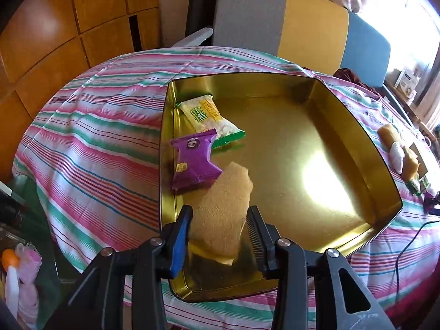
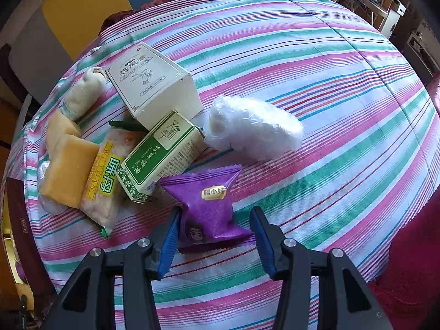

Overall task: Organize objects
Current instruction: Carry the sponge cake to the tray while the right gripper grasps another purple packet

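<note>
Left wrist view: my left gripper (image 1: 220, 228) hangs over the near corner of the gold tin tray (image 1: 343, 126), with a tan sponge-cake piece (image 1: 220, 211) between its jaws. The jaws stand narrow; the left pad meets the cake, while a sliver of gap shows at the right pad, so I judge the grip to be loosening, not firm. Already in the tray lie a purple packet (image 1: 192, 162) and a yellow-green snack bag (image 1: 206, 118), overlapping near the left wall.

Right wrist view: my right gripper (image 2: 214, 236) straddles a second purple packet (image 2: 209, 206) on the striped cloth (image 2: 330, 96); the jaws stand apart, with the left pad close against the packet's edge and the right pad clear of it (not yet a grip). Just beyond lie a green-and-white carton (image 2: 162, 156), a white box (image 2: 154, 82) and a white wrapped bundle (image 2: 253, 129).

Step in hand, as I read it: depositing the cake in the tray. Next the left needs to spread fully and lift away; the right needs to close on its packet.
</note>
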Available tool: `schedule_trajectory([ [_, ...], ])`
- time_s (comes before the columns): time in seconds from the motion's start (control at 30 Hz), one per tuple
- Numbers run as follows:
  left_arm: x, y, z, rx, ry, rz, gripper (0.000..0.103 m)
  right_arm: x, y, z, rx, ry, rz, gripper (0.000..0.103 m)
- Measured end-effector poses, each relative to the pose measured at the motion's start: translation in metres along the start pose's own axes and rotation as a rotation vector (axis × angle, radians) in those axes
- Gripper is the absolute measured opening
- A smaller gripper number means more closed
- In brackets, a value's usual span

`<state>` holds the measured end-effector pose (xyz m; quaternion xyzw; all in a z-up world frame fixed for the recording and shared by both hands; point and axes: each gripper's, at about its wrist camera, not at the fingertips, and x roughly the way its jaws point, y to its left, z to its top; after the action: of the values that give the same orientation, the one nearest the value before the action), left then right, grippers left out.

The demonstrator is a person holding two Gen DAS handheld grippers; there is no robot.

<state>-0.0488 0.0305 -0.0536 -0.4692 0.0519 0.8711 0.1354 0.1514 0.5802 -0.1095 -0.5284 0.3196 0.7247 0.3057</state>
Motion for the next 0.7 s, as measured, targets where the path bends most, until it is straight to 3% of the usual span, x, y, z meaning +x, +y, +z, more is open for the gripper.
schedule_trajectory([
  [0.1,-0.003,0.0,0.0,0.003,-0.014,0.005,0.053,0.0,-0.001,0.0,-0.001,-0.001,-0.001,0.051],
  [0.27,-0.008,-0.001,0.0,0.02,-0.046,0.034,0.053,0.0,-0.007,0.001,0.001,-0.005,-0.004,0.051],
  [0.4,-0.007,-0.007,0.0,0.075,-0.065,0.102,0.053,0.0,-0.011,0.002,-0.004,-0.009,-0.012,0.051],
  [0.53,-0.001,-0.005,-0.001,0.079,-0.051,0.137,0.037,0.0,-0.016,0.003,-0.01,-0.016,-0.02,0.049],
  [0.7,-0.002,-0.001,-0.002,0.067,-0.051,0.142,0.034,-0.001,-0.024,0.006,-0.015,-0.022,-0.019,0.047],
])
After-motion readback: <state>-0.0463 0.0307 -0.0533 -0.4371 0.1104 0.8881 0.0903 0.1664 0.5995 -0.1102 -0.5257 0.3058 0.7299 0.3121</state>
